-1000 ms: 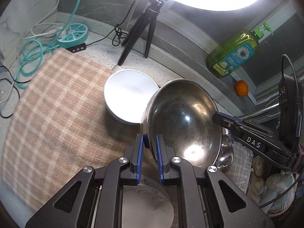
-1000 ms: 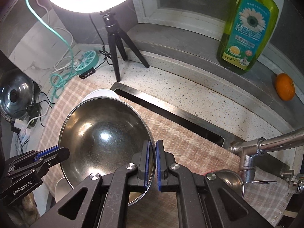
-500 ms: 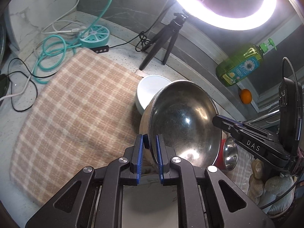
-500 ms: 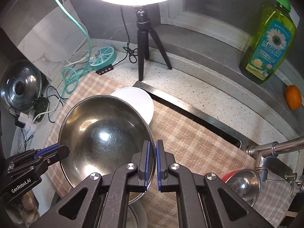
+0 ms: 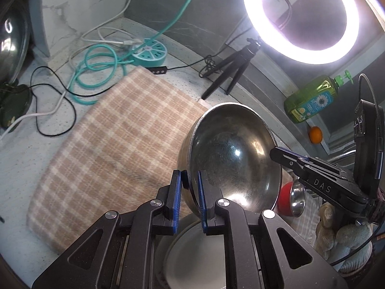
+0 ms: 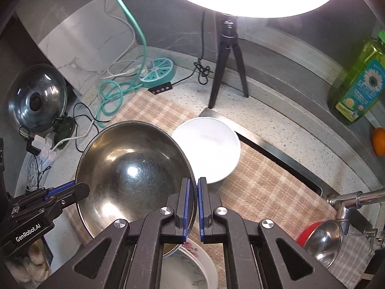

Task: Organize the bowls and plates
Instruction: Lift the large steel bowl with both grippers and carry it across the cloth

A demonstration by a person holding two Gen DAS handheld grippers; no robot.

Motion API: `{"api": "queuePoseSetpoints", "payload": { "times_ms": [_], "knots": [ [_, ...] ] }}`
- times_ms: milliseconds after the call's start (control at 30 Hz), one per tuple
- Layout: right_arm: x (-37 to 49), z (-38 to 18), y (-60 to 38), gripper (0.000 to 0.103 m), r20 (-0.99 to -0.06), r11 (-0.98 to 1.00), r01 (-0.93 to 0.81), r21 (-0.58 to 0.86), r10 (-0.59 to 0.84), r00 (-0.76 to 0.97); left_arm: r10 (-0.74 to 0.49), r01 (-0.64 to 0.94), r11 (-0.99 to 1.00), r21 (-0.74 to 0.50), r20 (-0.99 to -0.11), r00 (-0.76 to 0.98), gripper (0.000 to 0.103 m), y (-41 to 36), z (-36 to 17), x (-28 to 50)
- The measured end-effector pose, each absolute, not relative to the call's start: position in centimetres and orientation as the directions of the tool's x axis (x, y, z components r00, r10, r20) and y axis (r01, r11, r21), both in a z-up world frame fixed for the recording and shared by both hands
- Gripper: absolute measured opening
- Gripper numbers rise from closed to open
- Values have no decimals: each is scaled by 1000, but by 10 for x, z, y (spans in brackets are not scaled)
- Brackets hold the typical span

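Observation:
A large steel bowl (image 5: 231, 159) (image 6: 132, 175) hangs in the air, tilted, held at opposite rims by both grippers. My left gripper (image 5: 189, 192) is shut on its near rim; it shows from the side in the right wrist view (image 6: 72, 190). My right gripper (image 6: 193, 207) is shut on the other rim; it shows in the left wrist view (image 5: 284, 156). A white bowl (image 6: 211, 149) sits on the checked cloth (image 5: 115, 144) (image 6: 264, 183) beyond it. A floral plate (image 6: 190, 267) lies below the grippers (image 5: 192, 255). A small red-and-steel bowl (image 6: 320, 240) (image 5: 292, 198) rests near the tap.
A ring light on a tripod (image 6: 228, 55) (image 5: 231, 72) stands at the back. A teal power strip with cables (image 5: 149, 54) (image 6: 157, 72), a pot lid (image 6: 36, 101), a green soap bottle (image 6: 361, 84) (image 5: 312, 98), an orange (image 6: 379, 141) and the tap (image 6: 356, 197) surround the cloth.
Both grippers have lifted the steel bowl up and back toward me. The white bowl is now hidden behind it in the left wrist view.

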State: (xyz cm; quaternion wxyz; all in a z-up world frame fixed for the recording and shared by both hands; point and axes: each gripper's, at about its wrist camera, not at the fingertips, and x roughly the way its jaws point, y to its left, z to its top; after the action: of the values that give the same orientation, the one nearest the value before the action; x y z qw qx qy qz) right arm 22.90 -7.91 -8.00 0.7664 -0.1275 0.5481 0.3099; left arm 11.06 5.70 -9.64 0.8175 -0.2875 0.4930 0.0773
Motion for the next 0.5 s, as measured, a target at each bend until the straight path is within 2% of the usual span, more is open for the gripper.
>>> {"api": "queuePoseSetpoints", "payload": {
  "times_ms": [500],
  "knots": [
    [190, -87, -6, 6, -925, 716, -683, 140, 341, 167, -126, -479, 787, -390, -861, 493, 12, 111, -108, 62]
  ]
}}
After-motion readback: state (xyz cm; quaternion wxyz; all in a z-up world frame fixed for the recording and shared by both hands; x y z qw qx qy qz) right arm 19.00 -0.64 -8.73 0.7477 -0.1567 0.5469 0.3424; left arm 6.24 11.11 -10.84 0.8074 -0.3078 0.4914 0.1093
